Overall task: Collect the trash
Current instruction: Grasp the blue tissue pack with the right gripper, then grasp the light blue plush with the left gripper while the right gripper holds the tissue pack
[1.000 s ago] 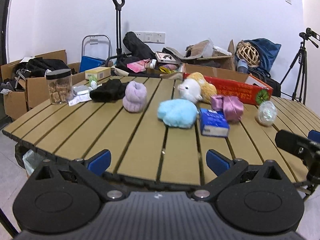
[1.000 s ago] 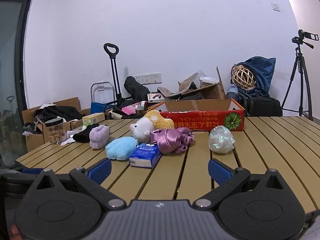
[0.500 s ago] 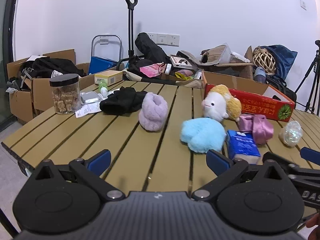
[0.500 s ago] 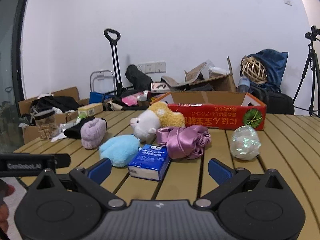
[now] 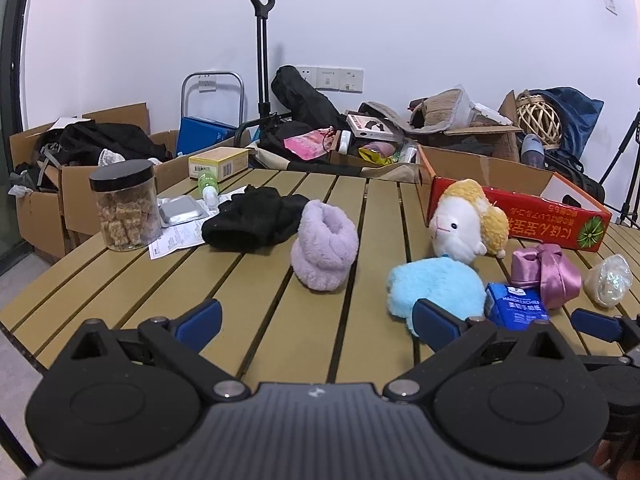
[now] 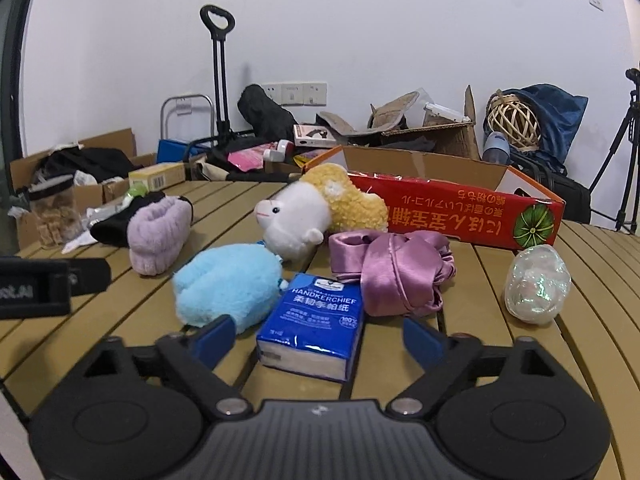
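Observation:
A slatted wooden table (image 5: 256, 300) holds a blue handkerchief tissue pack (image 6: 316, 326), a crumpled iridescent plastic ball (image 6: 536, 286), a paper receipt (image 5: 176, 238) and a silver blister pack (image 5: 180, 210). My left gripper (image 5: 316, 326) is open and empty over the table's near edge, in front of a lilac fuzzy slipper (image 5: 326, 250). My right gripper (image 6: 316, 338) is open and empty, its fingers either side of the near end of the tissue pack. The tissue pack (image 5: 516, 306) and plastic ball (image 5: 608, 280) also show in the left wrist view.
Also on the table: a light blue plush (image 6: 228, 284), a sheep toy (image 6: 304, 216), purple satin cloth (image 6: 400, 276), black cloth (image 5: 256, 220), a snack jar (image 5: 124, 204) and a red open cardboard box (image 6: 460, 204). Boxes, bags, a trolley and a tripod (image 6: 624, 152) stand behind.
Both grippers have moved forward over the table. The right one has closed in on the tissue pack, and the left one now faces the lilac slipper. Both jaws stayed open.

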